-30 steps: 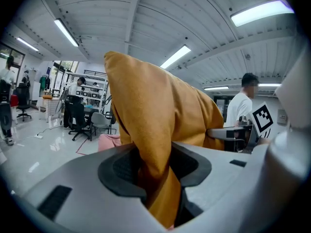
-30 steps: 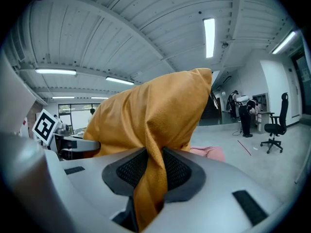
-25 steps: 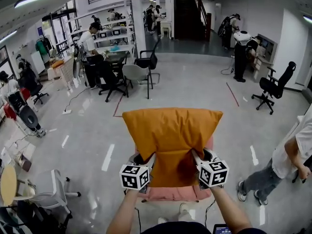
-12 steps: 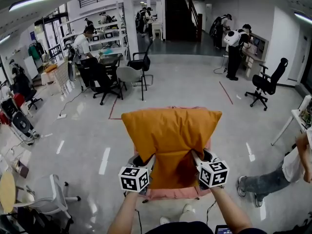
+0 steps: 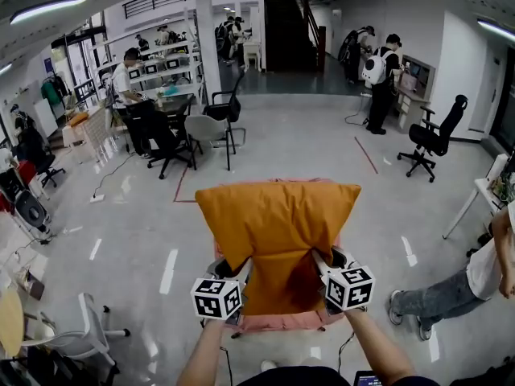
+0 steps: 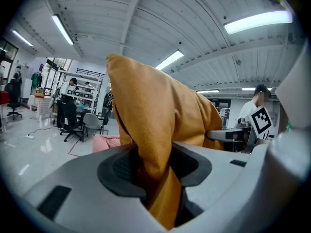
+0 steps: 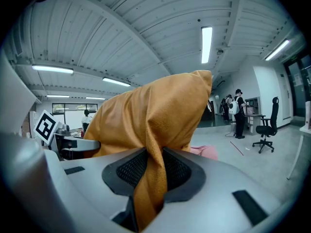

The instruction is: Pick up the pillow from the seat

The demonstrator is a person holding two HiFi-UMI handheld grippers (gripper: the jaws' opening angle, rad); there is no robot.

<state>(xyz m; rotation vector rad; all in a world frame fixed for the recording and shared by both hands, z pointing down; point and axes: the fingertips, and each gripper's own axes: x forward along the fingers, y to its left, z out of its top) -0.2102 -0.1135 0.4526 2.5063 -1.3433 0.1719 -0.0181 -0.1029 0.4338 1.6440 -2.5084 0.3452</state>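
An orange pillow (image 5: 278,227) hangs upright in the air, in front of a pink seat (image 5: 278,318) whose edge shows below and behind it. My left gripper (image 5: 238,268) is shut on the pillow's lower left edge, and my right gripper (image 5: 319,262) is shut on its lower right edge. In the left gripper view the orange fabric (image 6: 155,144) is pinched between the dark pads. In the right gripper view a fold of the pillow (image 7: 153,174) is squeezed between the mesh pads in the same way. The pillow's bulk hides most of the seat.
A person in a white top and jeans (image 5: 475,276) stands close at the right. A white chair (image 5: 80,336) is at the lower left. Office chairs (image 5: 209,131) and desks with people fill the back left; a black chair (image 5: 430,139) stands at the right.
The pillow and both grippers have kept their grip and drifted slightly. The view has shifted, and the person at the right now shows further toward the edge.
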